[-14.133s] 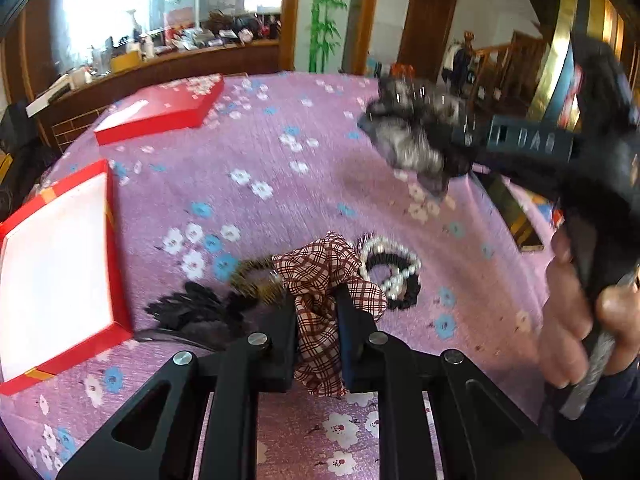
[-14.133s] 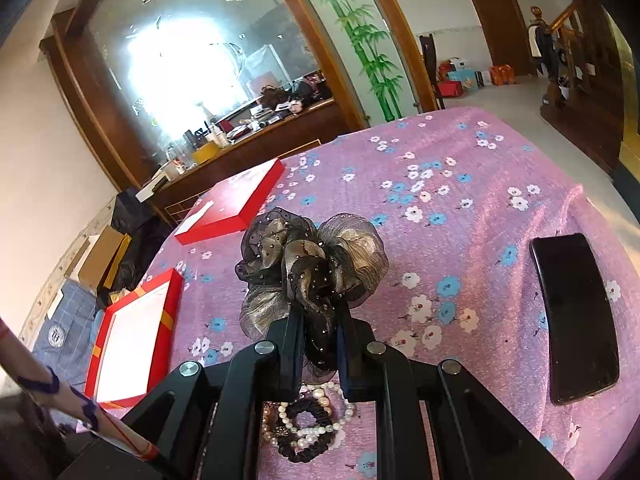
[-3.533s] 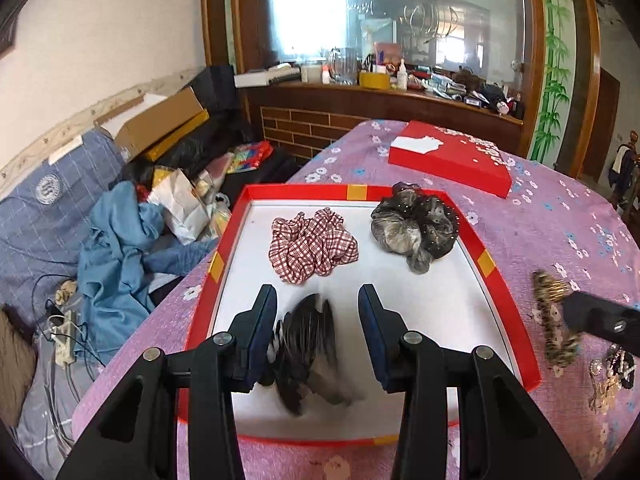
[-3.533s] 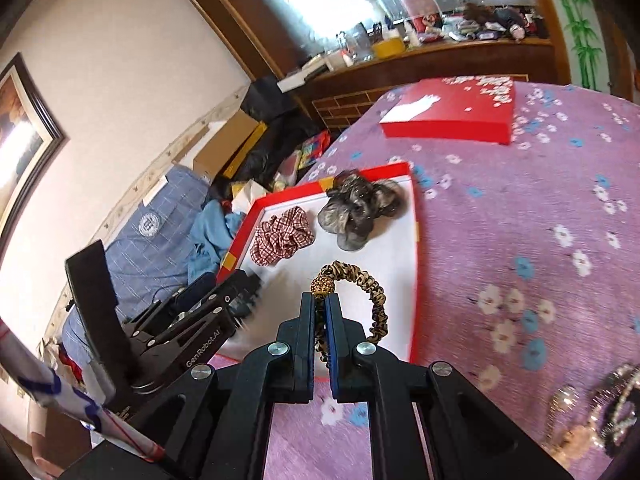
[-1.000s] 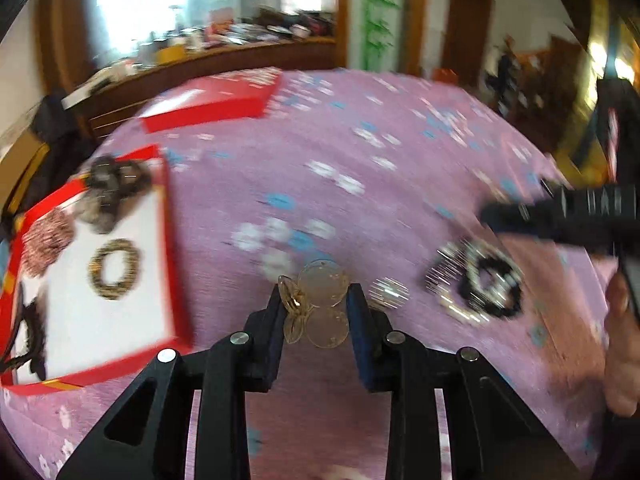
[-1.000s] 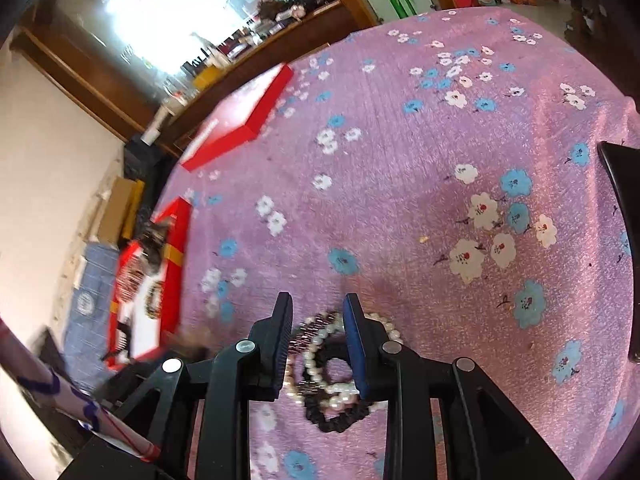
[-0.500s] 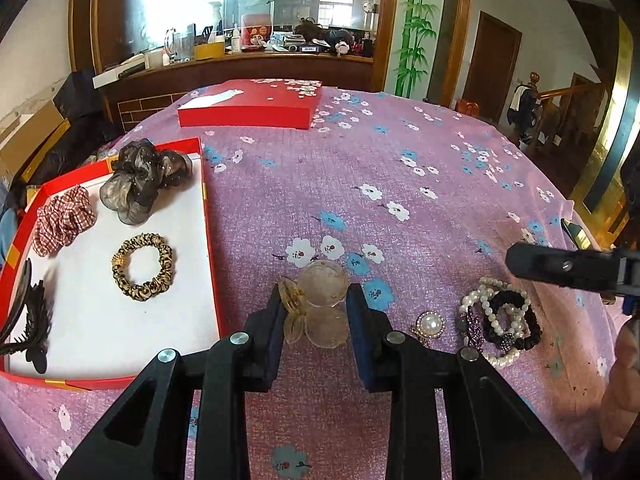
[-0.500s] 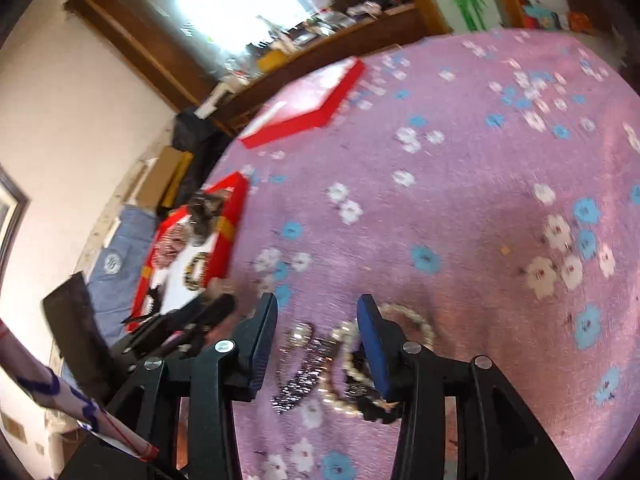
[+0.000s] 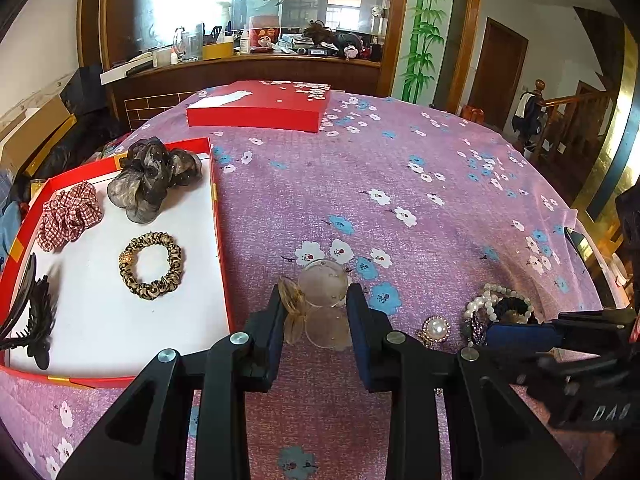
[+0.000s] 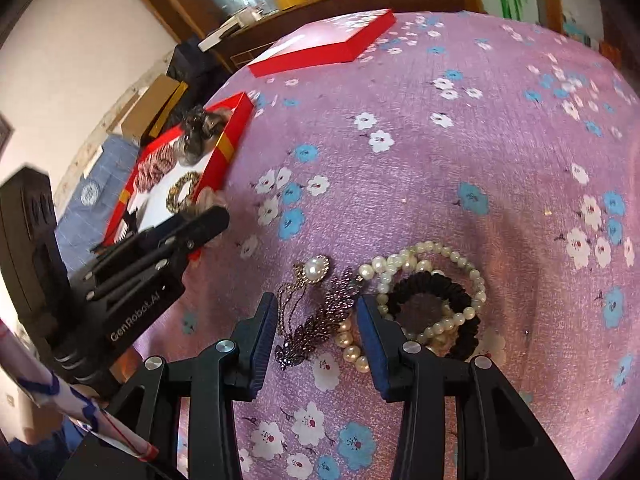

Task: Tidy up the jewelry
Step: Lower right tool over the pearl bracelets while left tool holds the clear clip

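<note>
My left gripper (image 9: 316,308) is shut on a disc earring (image 9: 322,300) of clear round discs with a gold leaf, held just above the purple cloth beside the open red box (image 9: 222,240). The box holds a plaid scrunchie (image 9: 68,216), a grey organza bow (image 9: 154,178), a leopard scrunchie (image 9: 152,266) and a black claw clip (image 9: 32,316). My right gripper (image 10: 316,320) is open, its fingers either side of a purple beaded brooch (image 10: 320,324). Beside it lie a pearl earring (image 10: 317,268), a pearl bracelet (image 10: 424,264) and a black scrunchie (image 10: 432,308).
The red box lid (image 9: 260,106) lies at the table's far side. A dark phone (image 9: 580,244) lies at the right table edge. Cardboard boxes and clothes sit on the floor left of the table. A wooden counter stands behind.
My right gripper has come down over the jewelry pile and now straddles the purple brooch. My left gripper has stayed shut on the disc earring, almost still.
</note>
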`<state>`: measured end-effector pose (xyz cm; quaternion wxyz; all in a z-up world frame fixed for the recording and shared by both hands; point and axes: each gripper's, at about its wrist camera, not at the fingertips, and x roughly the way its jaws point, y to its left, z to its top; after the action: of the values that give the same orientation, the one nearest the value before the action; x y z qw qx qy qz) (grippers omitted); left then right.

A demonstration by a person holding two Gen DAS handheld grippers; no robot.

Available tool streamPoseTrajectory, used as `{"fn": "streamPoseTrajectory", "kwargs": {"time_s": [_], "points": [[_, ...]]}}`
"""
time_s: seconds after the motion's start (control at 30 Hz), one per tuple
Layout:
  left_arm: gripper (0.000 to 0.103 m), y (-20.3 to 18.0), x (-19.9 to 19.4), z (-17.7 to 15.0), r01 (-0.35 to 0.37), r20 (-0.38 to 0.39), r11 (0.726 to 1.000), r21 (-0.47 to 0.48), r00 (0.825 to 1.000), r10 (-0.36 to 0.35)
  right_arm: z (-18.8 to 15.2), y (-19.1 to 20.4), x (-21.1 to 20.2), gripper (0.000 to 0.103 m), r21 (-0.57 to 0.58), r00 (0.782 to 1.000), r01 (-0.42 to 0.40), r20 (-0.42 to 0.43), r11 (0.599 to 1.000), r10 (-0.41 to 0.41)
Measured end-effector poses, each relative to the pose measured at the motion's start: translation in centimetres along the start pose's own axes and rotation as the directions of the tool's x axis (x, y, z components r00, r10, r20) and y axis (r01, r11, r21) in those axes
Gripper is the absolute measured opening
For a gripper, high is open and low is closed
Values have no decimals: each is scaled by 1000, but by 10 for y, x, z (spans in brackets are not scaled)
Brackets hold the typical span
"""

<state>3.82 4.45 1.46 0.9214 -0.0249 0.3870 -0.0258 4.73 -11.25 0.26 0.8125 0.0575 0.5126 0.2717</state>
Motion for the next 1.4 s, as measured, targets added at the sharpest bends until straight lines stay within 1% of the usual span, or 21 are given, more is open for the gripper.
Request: {"fn": "streamPoseTrajectory", "kwargs": {"time_s": [0.03,0.07,0.13,0.2,0.27,0.37,0.43,0.53,0.57,0.6,0.67,0.73,0.8,0.9,0.97,1.0,1.03,1.1,1.2,1.33,1.4], "points": [[28,0,0,0,2,1,1000,-1,1000,-2,-2,5,3,34,-30,999,43,1,999,-43],[28,1,0,0,2,1,1000,0,1000,-2,-3,8,4,24,-43,998,68,7,997,-67],[28,0,0,0,1,1,1000,0,1000,-1,-2,9,-2,21,-47,995,93,38,995,-92],[28,0,0,0,3,3,1000,-3,1000,-3,-1,6,-9,13,-34,994,81,72,996,-79],[28,0,0,0,2,3,1000,-2,1000,-2,1,-1,-19,2,-2,993,36,109,999,-35],[28,0,0,0,2,4,1000,1,1000,-2,3,-4,-25,2,14,990,17,137,1000,-19],[28,-1,0,0,0,3,1000,1,1000,0,4,-3,-23,2,8,993,-4,116,1000,3],[28,0,-1,0,-5,5,1000,-6,1000,5,2,4,-15,3,-19,997,-41,60,999,42],[28,1,-2,1,-6,7,1000,-9,1000,6,1,9,-12,5,-35,998,-28,54,999,30],[28,1,-2,1,-6,6,1000,-10,1000,6,-1,13,-10,12,-55,999,-11,47,998,14],[28,0,-1,1,-8,5,1000,-6,1000,8,-4,22,-4,18,-98,1000,1,25,995,1],[28,-1,-2,0,-9,7,1000,-3,1000,9,-6,28,1,18,-125,1000,17,13,992,-15],[28,-1,-2,0,-9,7,1000,-3,1000,9,-9,30,5,25,-141,999,35,5,989,-35],[28,-1,-2,0,-10,8,1000,-1,1000,10,-14,35,15,26,-176,996,78,-17,981,-82],[28,-2,-2,0,-10,7,1000,0,1000,10,-17,39,14,26,-207,994,107,1,973,-109],[28,-2,-2,0,-10,8,1000,0,1000,10,-17,40,15,15,-208,993,118,8,971,-118],[28,-2,-2,0,-10,9,1000,0,1000,10,-18,39,14,12,-206,992,125,11,970,-126],[28,-2,-2,0,-11,10,1000,-1,1000,11,-16,36,10,11,-183,994,107,28,977,-103],[28,-2,-3,0,-10,12,1000,0,1000,10,-10,27,-7,11,-120,993,76,100,990,-64],[28,-5,-5,0,-11,19,1000,8,1000,10,-6,13,-29,11,-39,981,29,192,999,-21],[28,-6,-6,0,-14,26,1000,16,1000,14,-4,11,-34,11,-12,976,17,216,1000,-14]]}}
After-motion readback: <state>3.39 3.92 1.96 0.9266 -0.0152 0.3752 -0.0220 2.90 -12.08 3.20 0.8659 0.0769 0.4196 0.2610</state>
